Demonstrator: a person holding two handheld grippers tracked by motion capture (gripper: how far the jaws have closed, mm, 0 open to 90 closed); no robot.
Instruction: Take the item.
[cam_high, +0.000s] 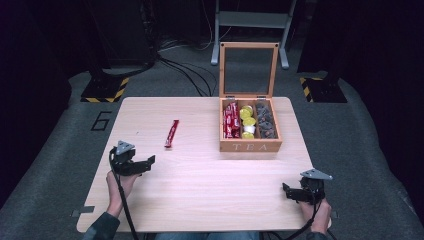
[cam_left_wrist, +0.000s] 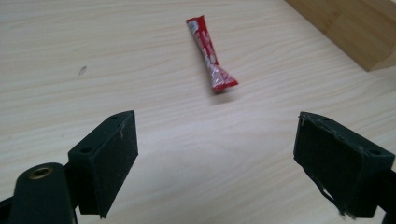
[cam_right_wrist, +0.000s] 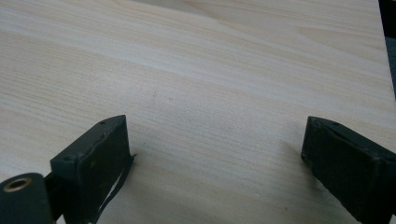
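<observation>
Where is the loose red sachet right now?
In the high view the red sachet lies flat on the table, left of the tea box, ahead of the open left gripper.

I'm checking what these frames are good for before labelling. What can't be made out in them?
- Print on the red sachet: blurred in the left gripper view, too small in the high view.
- Dark items in the right compartment of the tea box: too small to identify in the high view.
- The box in the left gripper view: cut off by the top right corner.
- The person: cut off by the bottom edge of the high view.
</observation>
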